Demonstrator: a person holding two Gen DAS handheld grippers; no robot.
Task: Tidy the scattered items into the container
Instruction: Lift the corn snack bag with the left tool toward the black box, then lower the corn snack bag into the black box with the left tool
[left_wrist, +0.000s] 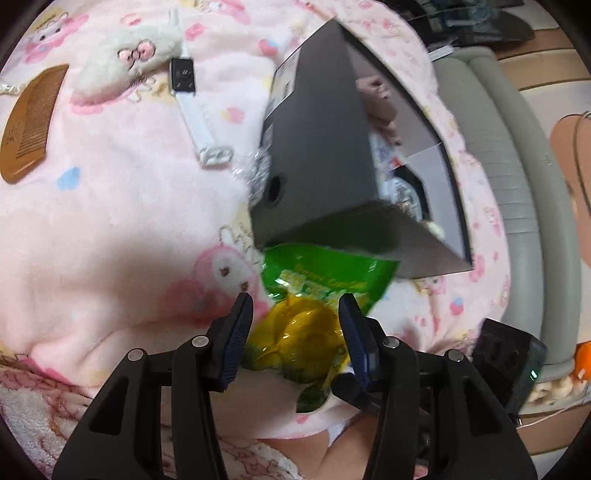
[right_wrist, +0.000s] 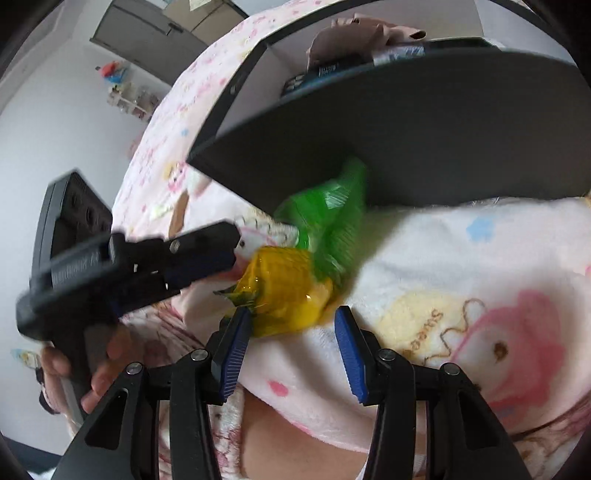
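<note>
The dark grey cardboard box (left_wrist: 317, 147) sits on the pink cartoon-print fleece blanket (left_wrist: 110, 221) and already holds several things: a crumpled beige cloth (right_wrist: 354, 33) and some printed packets (left_wrist: 391, 162) show inside it, so part of the tidying looks done. The green and yellow crinkly snack packet (left_wrist: 306, 314) is not yet in; it lies on the blanket against the box's near outer wall. The left gripper (left_wrist: 297, 314) has its fingers apart on either side of the packet's yellow end, seemingly not pressing it. The right gripper (right_wrist: 291, 325) also has its fingers apart, empty, with the packet just beyond its tips. Still out on the blanket, well apart from the box, are a brown wooden comb (left_wrist: 29, 122), a white fluffy plush toy with a pink bow (left_wrist: 129, 55) and a white-strapped smartwatch (left_wrist: 188, 99). A clear crinkled wrapper (left_wrist: 251, 173) lies beside the box. By my judgement, about half remains.
</note>
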